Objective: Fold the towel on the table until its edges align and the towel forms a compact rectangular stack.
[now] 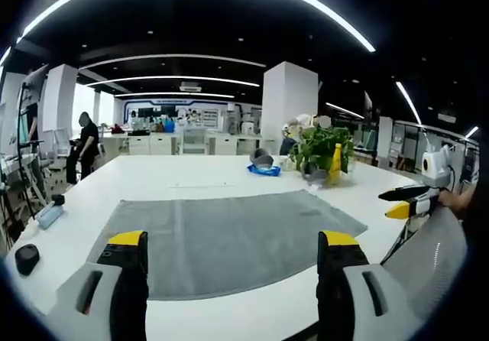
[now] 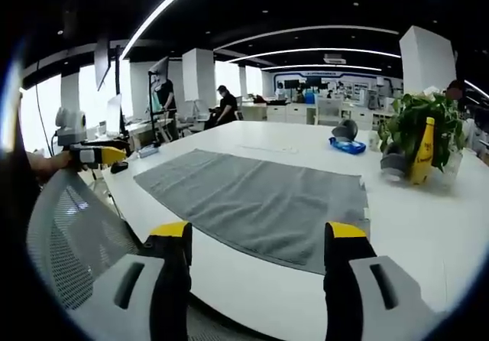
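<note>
- Hovering short of the towel (image 1: pixel 229 238), the left gripper (image 1: pixel 231 261) is holding its two yellow-tipped jaws spread wide, nothing between them, pointing across the towel's near edge.
- The right gripper (image 2: pixel 257 251) is posing the same way in its own view, jaws spread and empty, aimed over the near edge of the towel (image 2: pixel 263 203) from the white table's (image 2: pixel 428 219) front side.
- Each gripper is also appearing in the other's view: the right one (image 1: pixel 403 201) is sitting off the towel's right end with a hand (image 1: pixel 457 198) behind it, and the left one (image 2: pixel 98 154) is sitting off the towel's left end; from there its jaws cannot be judged.
- The towel is grey, lying flat and unfolded in a single layer on the table (image 1: pixel 191 174), a long rectangle with its long edge running along the table's front edge.
- A grey mesh chair back (image 2: pixel 72 226) is standing just in front of the towel, beside the table's edge.
- Beyond the towel, a potted plant (image 1: pixel 322 148) with a yellow bottle (image 1: pixel 335 164) against it and a blue item (image 1: pixel 264 170) are resting on the table.
- The left gripper view is alone in showing a black round object (image 1: pixel 27 258) and a clear bottle (image 1: pixel 50 214) off the towel's left end.
- The right gripper view is showing people (image 2: pixel 226 104) standing far beyond the towel's left end.
</note>
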A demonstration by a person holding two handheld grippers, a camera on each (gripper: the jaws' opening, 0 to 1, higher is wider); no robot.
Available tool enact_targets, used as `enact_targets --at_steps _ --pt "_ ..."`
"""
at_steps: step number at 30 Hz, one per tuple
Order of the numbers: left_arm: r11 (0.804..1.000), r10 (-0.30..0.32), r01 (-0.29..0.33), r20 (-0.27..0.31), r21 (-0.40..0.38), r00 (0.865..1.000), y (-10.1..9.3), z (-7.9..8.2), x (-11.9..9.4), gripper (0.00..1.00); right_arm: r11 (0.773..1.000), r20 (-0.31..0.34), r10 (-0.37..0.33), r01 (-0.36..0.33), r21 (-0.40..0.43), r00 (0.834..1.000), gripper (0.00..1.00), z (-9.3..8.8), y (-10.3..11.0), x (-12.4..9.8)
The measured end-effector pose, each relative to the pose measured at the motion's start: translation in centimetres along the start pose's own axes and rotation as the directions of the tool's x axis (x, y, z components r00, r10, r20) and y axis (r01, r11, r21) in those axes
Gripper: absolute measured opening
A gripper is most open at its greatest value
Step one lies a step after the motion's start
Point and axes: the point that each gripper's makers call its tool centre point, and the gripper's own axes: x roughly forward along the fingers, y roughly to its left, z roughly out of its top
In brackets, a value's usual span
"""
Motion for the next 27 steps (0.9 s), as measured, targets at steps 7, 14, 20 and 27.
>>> enact_targets --at_steps 7,14,20,27 --pt "1.000 0.006 -0.006 0.003 -0.004 1.000 0.1 0.0 -0.1 0.94 1.000 -0.005 0.013 -0.013 -0.001 1.000 0.70 -0.1 0.3 0.1" --pt "0.995 -0.071 0.074 0.041 -0.070 0.997 -1.2 0.8 0.1 0.99 0.999 0.015 0.031 -0.031 0.015 0.999 0.71 0.3 0.6 0.1" --pt "0.979 -0.151 0.148 -0.014 -0.139 0.988 -1.2 -0.1 0.5 0.99 1.000 0.024 0.016 -0.017 0.014 1.000 0.82 0.8 0.4 0.0" --pt "0.983 -0.183 0.182 0.067 0.016 0.981 -1.3 5.4 1.6 0.99 1.000 0.097 0.000 -0.003 0.027 0.995 0.84 4.2 -1.9 -0.1"
